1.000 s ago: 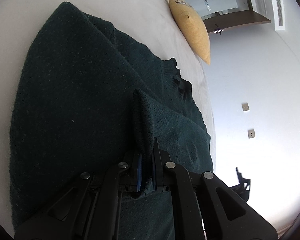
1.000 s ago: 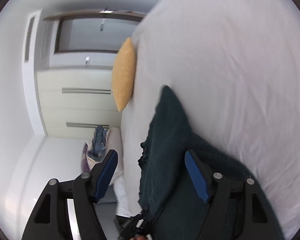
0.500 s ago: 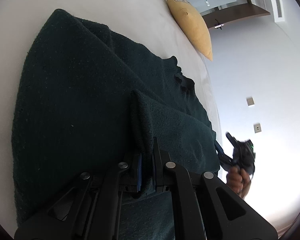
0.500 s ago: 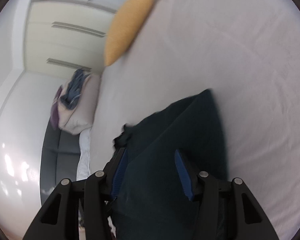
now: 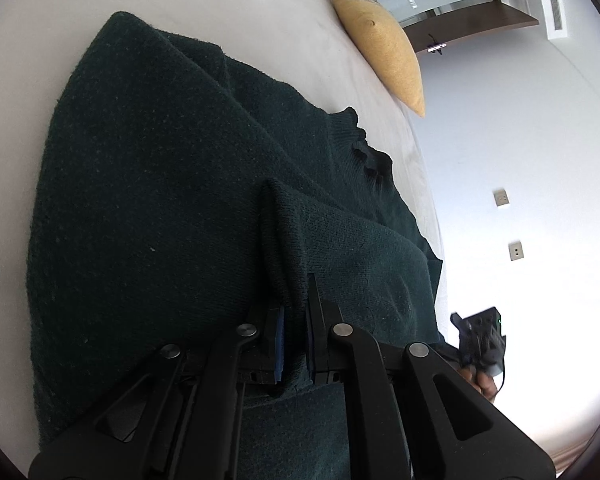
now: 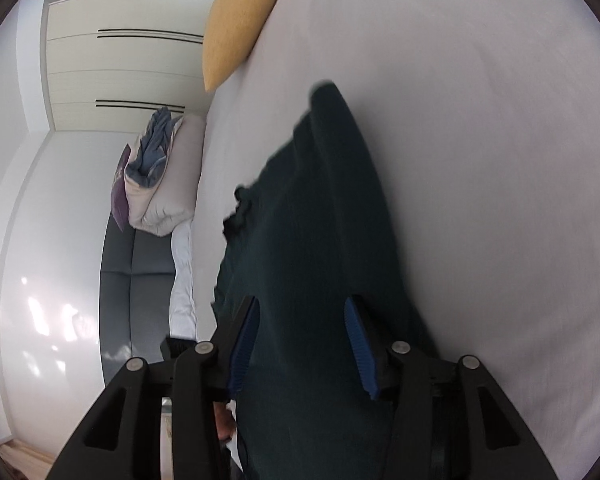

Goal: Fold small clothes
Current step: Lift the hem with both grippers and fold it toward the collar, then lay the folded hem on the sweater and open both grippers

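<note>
A white bed carries a dark green sweater and yellow cushion.

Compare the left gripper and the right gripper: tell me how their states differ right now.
The left gripper is shut, pinching a raised fold of the dark green sweater; the right gripper is open, gripping nothing. The left's pads nearly meet; the right's stand wide apart over the sweater. Both have black frames and blue pads.

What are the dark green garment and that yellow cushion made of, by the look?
The dark green sweater looks like a thick, matte knit, perhaps wool: fine stitch texture, fuzzy edges, ribbed collar. The yellow cushion seems a coarse woven fabric, with a grainy surface and a button dimple; the fibre is unclear.
</note>
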Available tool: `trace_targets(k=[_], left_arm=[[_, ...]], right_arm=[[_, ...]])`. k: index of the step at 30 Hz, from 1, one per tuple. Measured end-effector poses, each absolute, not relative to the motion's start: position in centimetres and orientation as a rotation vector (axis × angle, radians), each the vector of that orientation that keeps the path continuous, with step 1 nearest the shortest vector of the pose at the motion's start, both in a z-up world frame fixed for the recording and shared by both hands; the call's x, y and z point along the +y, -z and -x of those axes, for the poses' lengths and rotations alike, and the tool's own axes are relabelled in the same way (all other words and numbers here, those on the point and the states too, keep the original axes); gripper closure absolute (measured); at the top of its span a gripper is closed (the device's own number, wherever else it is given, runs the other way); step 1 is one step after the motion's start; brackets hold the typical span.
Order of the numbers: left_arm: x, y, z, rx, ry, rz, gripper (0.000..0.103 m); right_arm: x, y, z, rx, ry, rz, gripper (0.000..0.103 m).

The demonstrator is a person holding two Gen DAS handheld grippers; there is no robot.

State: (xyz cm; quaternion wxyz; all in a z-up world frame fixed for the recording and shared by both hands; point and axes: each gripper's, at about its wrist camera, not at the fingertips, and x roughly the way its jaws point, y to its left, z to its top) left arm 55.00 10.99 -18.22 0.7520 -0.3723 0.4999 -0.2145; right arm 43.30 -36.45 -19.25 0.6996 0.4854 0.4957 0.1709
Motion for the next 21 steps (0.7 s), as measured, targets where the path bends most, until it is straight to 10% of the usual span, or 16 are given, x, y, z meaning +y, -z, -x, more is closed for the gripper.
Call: trace_targets(k=[21], left_arm=[[12.3,17.2,-55.2,1.091,0.457,0.763,0.096]], right_arm=[[-34.3,18.7,-46.2,1.046,-0.369,-1.054,0.043]])
